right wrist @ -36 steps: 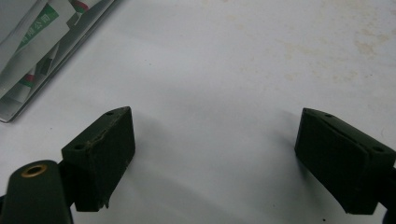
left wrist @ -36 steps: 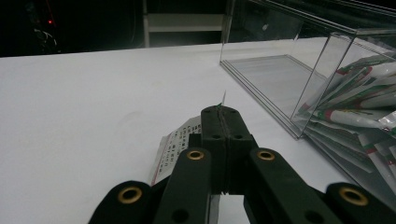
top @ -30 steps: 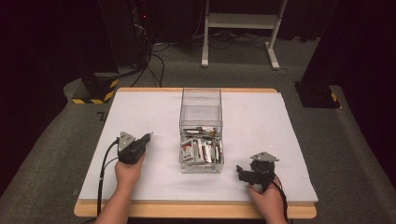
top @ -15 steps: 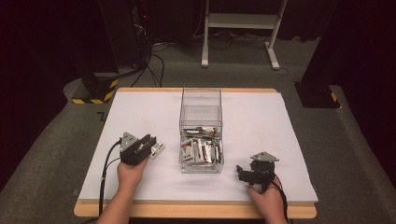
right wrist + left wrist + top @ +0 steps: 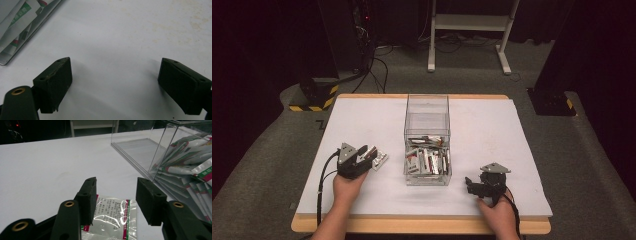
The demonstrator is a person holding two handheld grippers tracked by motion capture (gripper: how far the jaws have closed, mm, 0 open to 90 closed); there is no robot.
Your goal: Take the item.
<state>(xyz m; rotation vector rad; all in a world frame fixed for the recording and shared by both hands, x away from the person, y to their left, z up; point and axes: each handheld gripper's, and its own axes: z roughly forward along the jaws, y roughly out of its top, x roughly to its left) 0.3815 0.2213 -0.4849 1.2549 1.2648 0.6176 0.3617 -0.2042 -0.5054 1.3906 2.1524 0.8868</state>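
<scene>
Table (image 5: pixel 362 125): white top on wooden board, light-wood edge visible at near and far sides; surface faintly stained in right gripper view. Clear plastic box (image 5: pixel 427 107) stands approx. centre, open-topped, near half holding a heap of sachets; far half bare. One foil sachet (image 5: pixel 380 158) lies flat directly on the top, left of box, just beside it, not touching; printed side up, red and green stripe along edge.

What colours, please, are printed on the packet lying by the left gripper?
The packet is shiny silver with a red and green edge stripe and small dark print, clearest in the left gripper view.
</scene>
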